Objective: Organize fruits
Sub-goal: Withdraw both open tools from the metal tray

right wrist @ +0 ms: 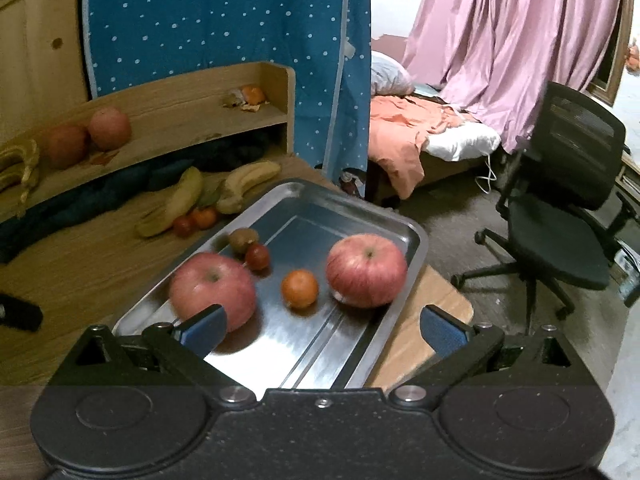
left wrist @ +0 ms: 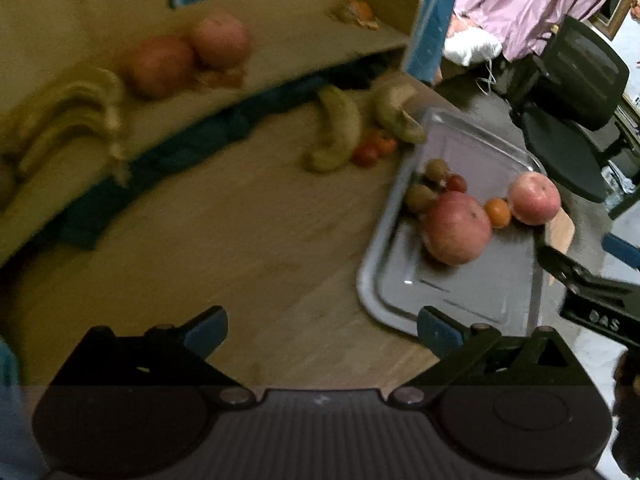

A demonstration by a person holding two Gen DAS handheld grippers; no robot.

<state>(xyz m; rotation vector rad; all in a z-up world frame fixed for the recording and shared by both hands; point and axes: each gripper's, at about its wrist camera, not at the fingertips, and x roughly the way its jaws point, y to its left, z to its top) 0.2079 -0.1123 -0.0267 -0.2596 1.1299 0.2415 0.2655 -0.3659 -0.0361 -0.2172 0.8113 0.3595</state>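
Looking down on the wooden surface (right wrist: 80,264), we see the steel tray (right wrist: 416,240) holding two apples, near one (right wrist: 212,288) and far one (right wrist: 366,270), with a small orange (right wrist: 300,289) between. Our right claw (right wrist: 322,326) hangs released, left claw (left wrist: 322,332) also released. We'd best centre wide fingers around the near apple, squeezing gently.

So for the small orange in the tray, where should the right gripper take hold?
Probably across the widest middle of the small orange, coming straight down with the open right gripper. It sits clear of both apples on the flat tray floor, so fingers fit either side.
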